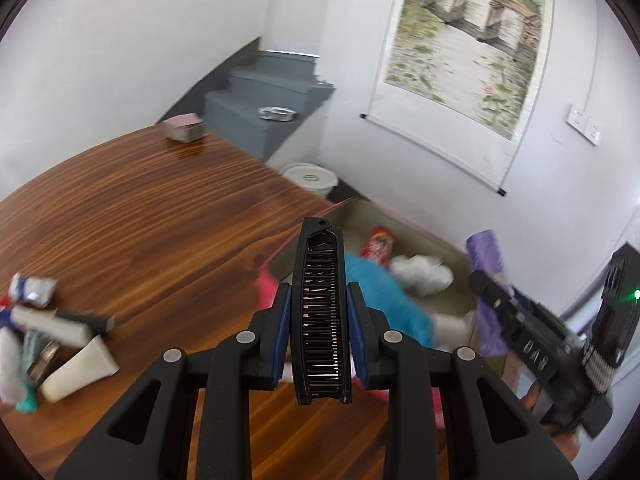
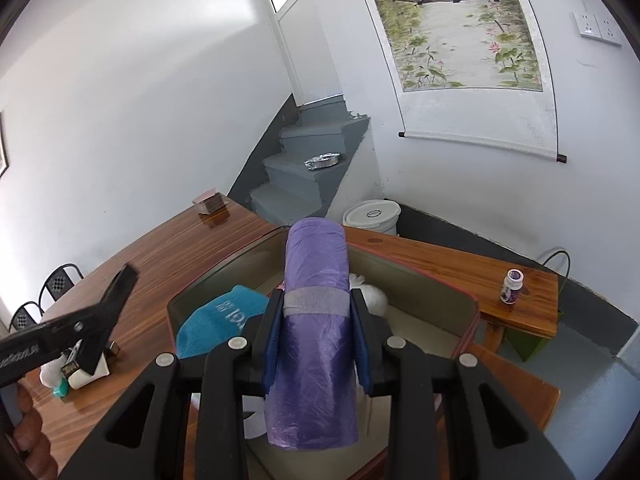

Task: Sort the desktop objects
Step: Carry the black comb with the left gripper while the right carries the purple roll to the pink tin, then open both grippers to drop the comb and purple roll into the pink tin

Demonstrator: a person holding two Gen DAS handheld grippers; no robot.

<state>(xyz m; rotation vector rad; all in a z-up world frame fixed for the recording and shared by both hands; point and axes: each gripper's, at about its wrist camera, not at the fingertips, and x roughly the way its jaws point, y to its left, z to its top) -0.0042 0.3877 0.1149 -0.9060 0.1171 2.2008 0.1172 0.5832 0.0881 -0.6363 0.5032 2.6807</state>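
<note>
My left gripper point(image 1: 319, 292) is shut on a black folding comb point(image 1: 320, 316) and holds it upright over the near corner of a pink-rimmed bin point(image 1: 424, 236). My right gripper point(image 2: 316, 300) is shut on a purple roll of bags point(image 2: 316, 332) with a grey band, held above the same bin point(image 2: 440, 296). Inside the bin lie a blue cloth point(image 2: 224, 320), a white fluffy thing point(image 1: 420, 272) and a red packet point(image 1: 378, 246). The right gripper with the roll point(image 1: 486, 264) shows at the right of the left wrist view.
A heap of small items, with a white tube point(image 1: 80, 372), lies on the wooden table point(image 1: 140, 208) at the left. A small box point(image 1: 184, 126) sits at the far table edge. A small bottle point(image 2: 512, 286) stands on a side bench. A white bucket point(image 2: 372, 216) is on the floor.
</note>
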